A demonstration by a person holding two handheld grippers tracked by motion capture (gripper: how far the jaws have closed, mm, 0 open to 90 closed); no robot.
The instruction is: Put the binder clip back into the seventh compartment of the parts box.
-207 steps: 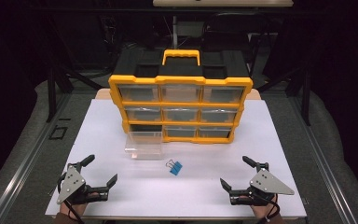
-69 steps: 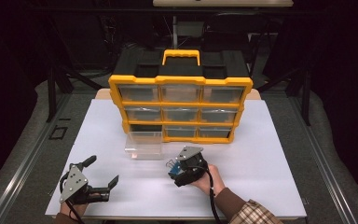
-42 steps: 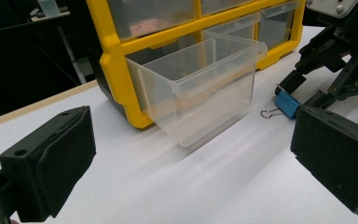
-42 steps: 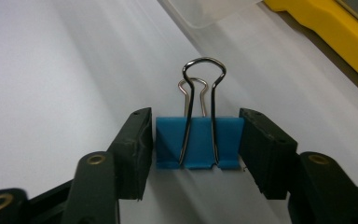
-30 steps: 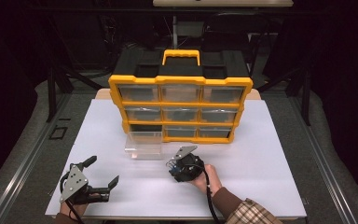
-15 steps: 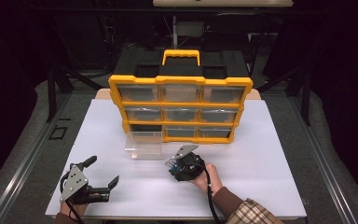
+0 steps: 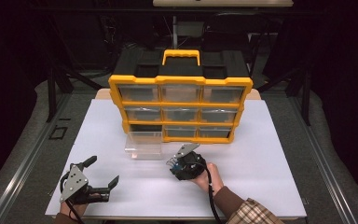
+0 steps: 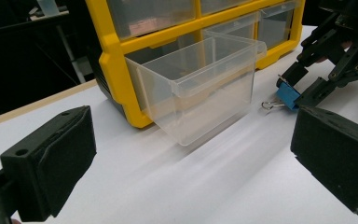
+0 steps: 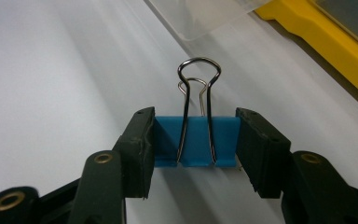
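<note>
1. Blue binder clip (image 9: pixel 196 141): your right tongs (image 9: pixel 195 149) are pinching it by its two ends, low over the white worktop (image 7: pixel 270 154), wire loops pointing ahead.
2. The clear drawer (image 7: pixel 144 145) is sitting pulled out in front of the yellow cabinet (image 7: pixel 181 108), just left of and beyond the clip; your right hand is the nearer one.
3. Your left tongs (image 7: pixel 95 172) are resting spread and empty near the worktop's front-left edge.
4. No readable writing is showing anywhere.

sleeve (image 7: pixel 247 212): plaid, brown/cream
tools: black, grey 3-corner plate (image 7: pixel 74 182), black cable (image 7: pixel 210 196)
jaw pivots: brass rivets (image 9: pixel 103 158)
</note>
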